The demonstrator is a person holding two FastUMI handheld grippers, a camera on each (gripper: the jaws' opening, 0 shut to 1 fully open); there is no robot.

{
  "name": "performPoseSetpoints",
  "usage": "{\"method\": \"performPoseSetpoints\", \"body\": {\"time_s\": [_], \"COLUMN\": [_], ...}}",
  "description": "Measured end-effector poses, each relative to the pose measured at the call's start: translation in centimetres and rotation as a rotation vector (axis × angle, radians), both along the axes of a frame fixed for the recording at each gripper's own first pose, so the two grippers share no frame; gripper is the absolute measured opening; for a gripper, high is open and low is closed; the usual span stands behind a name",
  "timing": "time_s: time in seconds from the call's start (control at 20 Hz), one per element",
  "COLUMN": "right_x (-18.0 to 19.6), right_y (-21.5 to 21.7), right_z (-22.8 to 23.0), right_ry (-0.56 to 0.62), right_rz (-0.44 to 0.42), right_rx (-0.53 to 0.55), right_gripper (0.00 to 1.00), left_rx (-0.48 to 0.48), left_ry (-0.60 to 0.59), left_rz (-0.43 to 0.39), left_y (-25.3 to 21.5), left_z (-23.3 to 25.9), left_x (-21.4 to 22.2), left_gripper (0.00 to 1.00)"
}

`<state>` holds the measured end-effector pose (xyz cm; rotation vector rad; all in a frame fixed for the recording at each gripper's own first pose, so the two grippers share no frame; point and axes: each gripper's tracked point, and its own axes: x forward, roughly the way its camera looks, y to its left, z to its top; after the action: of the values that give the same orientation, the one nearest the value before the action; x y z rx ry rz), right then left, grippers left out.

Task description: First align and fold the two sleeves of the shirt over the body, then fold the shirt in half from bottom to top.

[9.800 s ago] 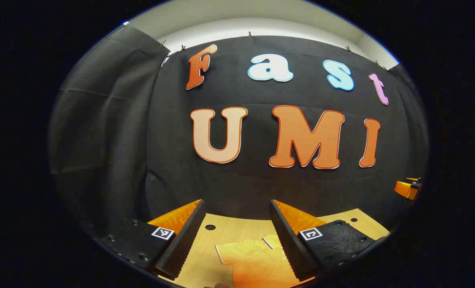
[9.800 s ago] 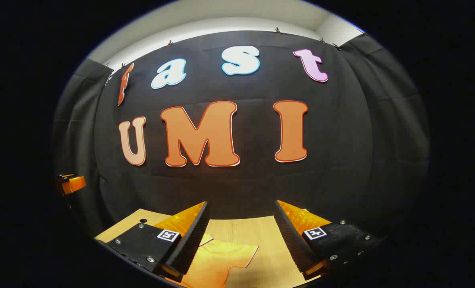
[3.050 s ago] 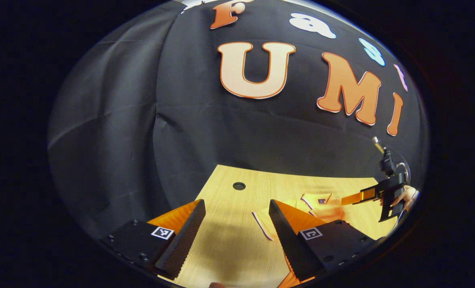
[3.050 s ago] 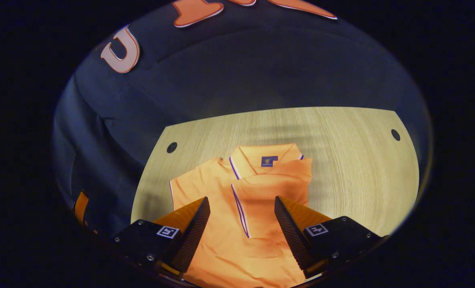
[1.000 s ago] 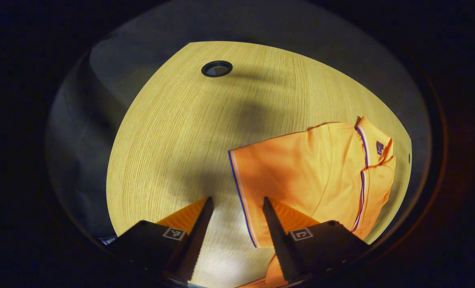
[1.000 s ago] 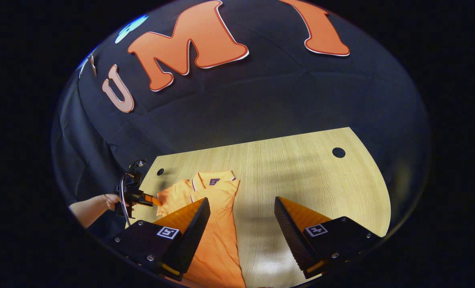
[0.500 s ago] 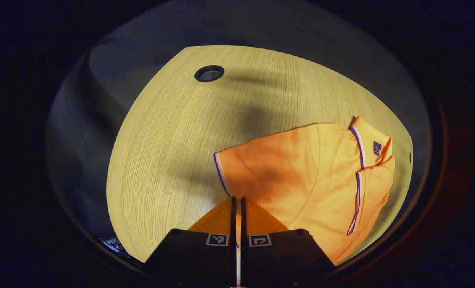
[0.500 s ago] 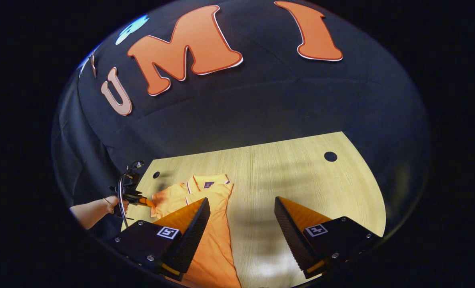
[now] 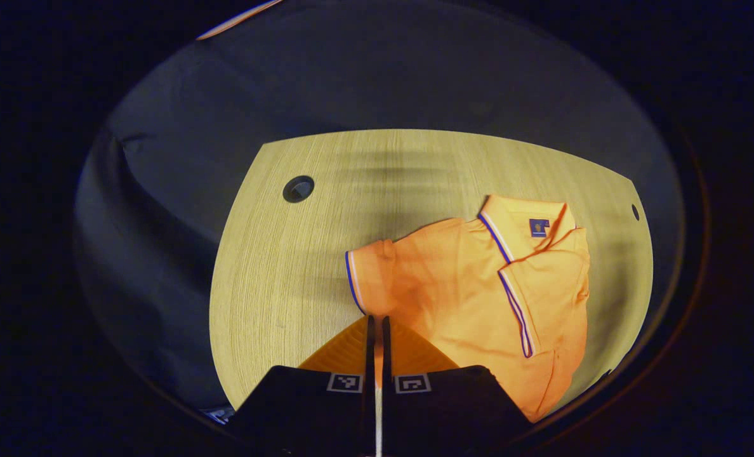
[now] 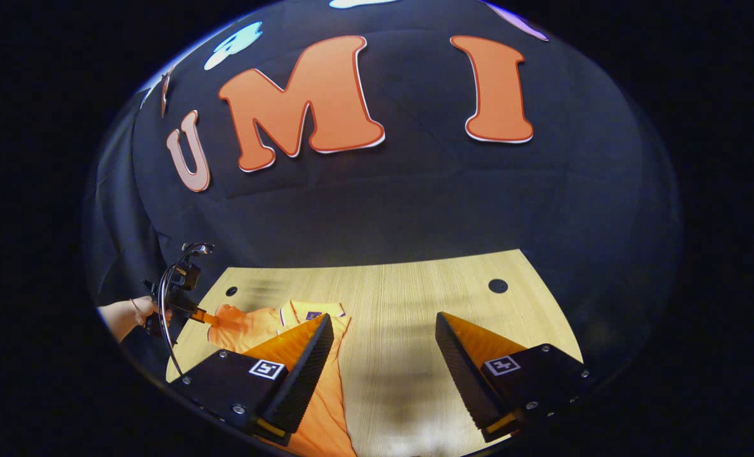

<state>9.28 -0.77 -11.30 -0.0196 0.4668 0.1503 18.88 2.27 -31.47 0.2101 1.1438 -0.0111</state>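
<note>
Lying on the pale wooden desk (image 9: 301, 279), the orange short-sleeved polo shirt (image 9: 472, 298) is being pinched at its sleeve cuff (image 9: 359, 282) by the left tool (image 9: 377, 324), while the right tool (image 10: 383, 343) is hovering wide apart, holding nothing.

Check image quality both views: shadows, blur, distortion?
Left gripper view: soft striped shadow across the table beyond the shirt, heavy fisheye curving of the table edge, shirt sharp. Right gripper view: a shadow on the table between the right claw fingers, bright glare below it.
</note>
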Motion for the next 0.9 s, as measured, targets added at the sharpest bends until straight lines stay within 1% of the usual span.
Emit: {"method": "performPoseSetpoints", "body": {"time_s": [0.25,0.45,0.5,0.55,0.75,0.8,0.85,0.9], "right_x": [-0.9,-1.9,-2.2,-2.5,-3.7,-3.8,-4.1,-4.2], "right_y": [-0.1,-1.9,-2.3,-2.5,-3.5,-3.8,-4.0,-4.3], "right_z": [1.7,4.0,4.4,4.6,5.1,5.1,5.2,5.0], "right_ry": [-0.049,-0.122,-0.133,-0.139,-0.140,-0.141,-0.141,-0.139], "right_rz": [0.007,-0.018,-0.027,-0.034,-0.044,-0.047,-0.049,-0.054], "right_rx": [0.000,-0.018,-0.025,-0.027,-0.039,-0.045,-0.049,-0.052], "right_gripper": [0.99,0.98,0.98,0.98,0.98,0.98,0.98,0.98], "left_rx": [-0.013,-0.048,-0.056,-0.060,-0.067,-0.068,-0.071,-0.074], "left_ry": [-0.016,-0.021,-0.011,-0.003,0.023,0.026,0.030,0.035], "left_rz": [-0.078,-0.142,-0.157,-0.168,-0.232,-0.244,-0.252,-0.254], "left_y": [-5.3,-10.8,-12.3,-13.6,-18.5,-19.7,-20.4,-21.0], "left_z": [2.4,2.8,2.3,1.8,-0.1,-0.7,-1.3,-1.9], "left_x": [-0.6,-1.0,-1.2,-1.4,-2.3,-2.5,-2.6,-2.7], "left_gripper": [0.04,0.04,0.02,0.04,0.04,0.06,0.04,0.04]}}
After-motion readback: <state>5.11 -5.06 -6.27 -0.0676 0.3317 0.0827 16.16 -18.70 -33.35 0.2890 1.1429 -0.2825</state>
